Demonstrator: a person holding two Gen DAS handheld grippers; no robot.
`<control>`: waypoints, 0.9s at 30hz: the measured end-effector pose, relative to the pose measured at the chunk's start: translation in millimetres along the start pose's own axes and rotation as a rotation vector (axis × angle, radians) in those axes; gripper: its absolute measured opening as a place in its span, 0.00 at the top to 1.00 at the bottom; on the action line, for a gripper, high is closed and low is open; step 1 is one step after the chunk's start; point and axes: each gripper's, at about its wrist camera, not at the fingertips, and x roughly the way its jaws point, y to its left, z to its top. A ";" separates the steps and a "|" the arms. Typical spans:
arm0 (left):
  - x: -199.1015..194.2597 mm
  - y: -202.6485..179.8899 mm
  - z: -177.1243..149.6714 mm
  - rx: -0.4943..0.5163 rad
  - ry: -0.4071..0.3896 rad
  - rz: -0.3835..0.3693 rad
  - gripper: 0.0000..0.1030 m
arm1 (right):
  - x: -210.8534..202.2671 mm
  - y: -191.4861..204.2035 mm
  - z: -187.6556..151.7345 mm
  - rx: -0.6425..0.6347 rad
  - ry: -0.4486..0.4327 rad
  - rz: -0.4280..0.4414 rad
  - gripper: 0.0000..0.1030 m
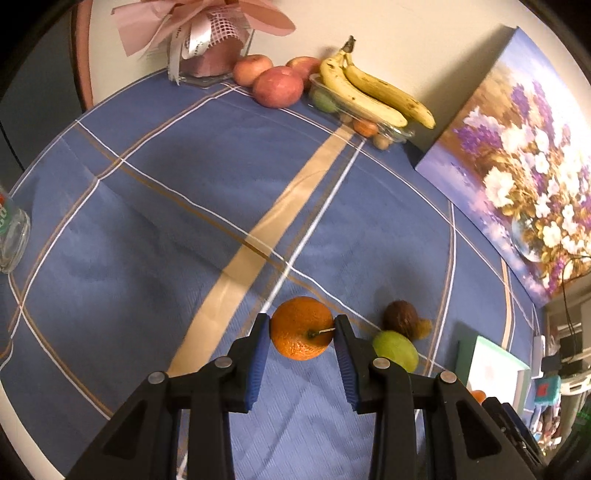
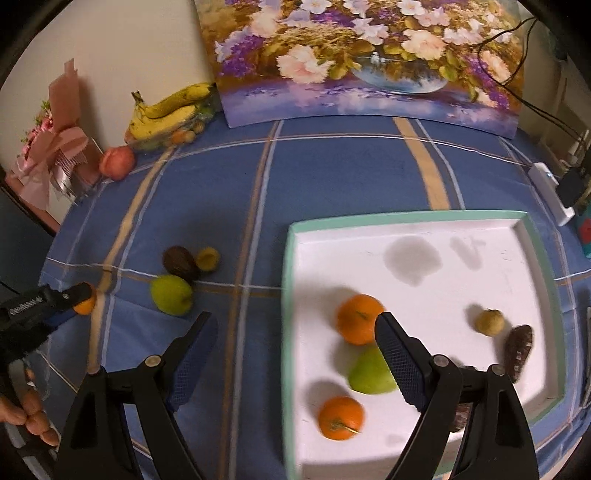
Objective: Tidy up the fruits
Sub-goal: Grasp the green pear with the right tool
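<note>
My left gripper [image 1: 301, 328] is shut on an orange [image 1: 301, 328], both blue pads touching its sides, just above the blue tablecloth. The same orange [image 2: 85, 303] shows in the right wrist view between the left gripper's fingers. Beside it lie a green fruit [image 1: 395, 350], a brown fruit [image 1: 400, 318] and a small yellowish one [image 2: 207, 258]. My right gripper [image 2: 295, 325] is open and empty, over the left rim of the white tray [image 2: 424, 216]. The tray holds two oranges [image 2: 360, 318] [image 2: 340, 417], a green fruit [image 2: 369, 374], a small yellow fruit [image 2: 489, 322] and a dark brown piece [image 2: 519, 350].
At the back wall are bananas [image 1: 373, 92] on a clear container, apples [image 1: 277, 85] and a pink wrapped bouquet [image 1: 207, 33]. A flower painting [image 2: 369, 59] leans on the wall. A glass [image 1: 13, 236] stands at the table's left edge. A white power strip [image 2: 550, 188] lies right.
</note>
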 end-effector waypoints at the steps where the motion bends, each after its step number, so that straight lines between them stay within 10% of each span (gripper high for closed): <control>1: 1.7 1.3 1.8 -0.004 -0.001 0.000 0.64 | 1.8 4.7 2.5 0.002 -0.001 0.011 0.16; 27: 16.3 40.0 19.5 -0.143 0.018 -0.063 0.64 | 95.0 111.1 15.0 -0.104 0.158 0.001 0.39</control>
